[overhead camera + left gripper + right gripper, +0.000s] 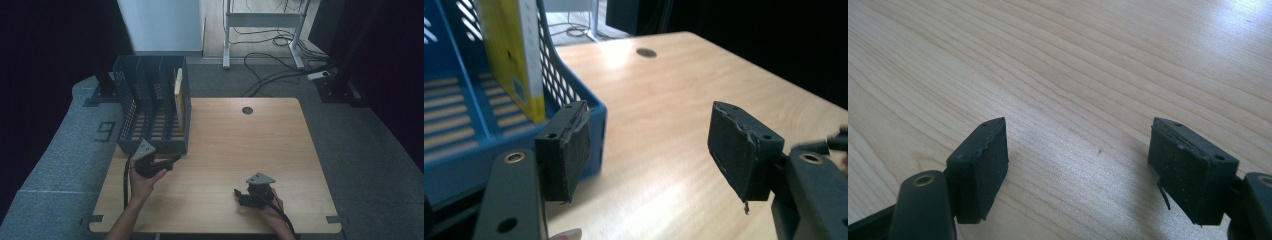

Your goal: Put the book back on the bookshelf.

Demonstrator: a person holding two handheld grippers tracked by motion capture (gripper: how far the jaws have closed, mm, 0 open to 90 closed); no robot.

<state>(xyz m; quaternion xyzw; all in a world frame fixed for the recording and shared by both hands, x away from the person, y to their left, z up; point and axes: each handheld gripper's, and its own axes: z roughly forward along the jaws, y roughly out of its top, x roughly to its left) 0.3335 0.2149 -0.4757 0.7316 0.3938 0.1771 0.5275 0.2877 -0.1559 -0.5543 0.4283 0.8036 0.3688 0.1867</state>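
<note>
My right gripper (239,194) rests low on the pale wooden table (240,145), jaws wide and empty, waiting. My left gripper (172,162), jaws wide too, sits by the blue plastic file rack (150,107), likely reaching for the yellow book (178,95) standing inside.

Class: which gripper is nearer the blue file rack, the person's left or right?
Left. The left gripper sits open just at the rack's front right corner, beside the yellow book. The right gripper is open too, well away over bare table near the front edge.
</note>
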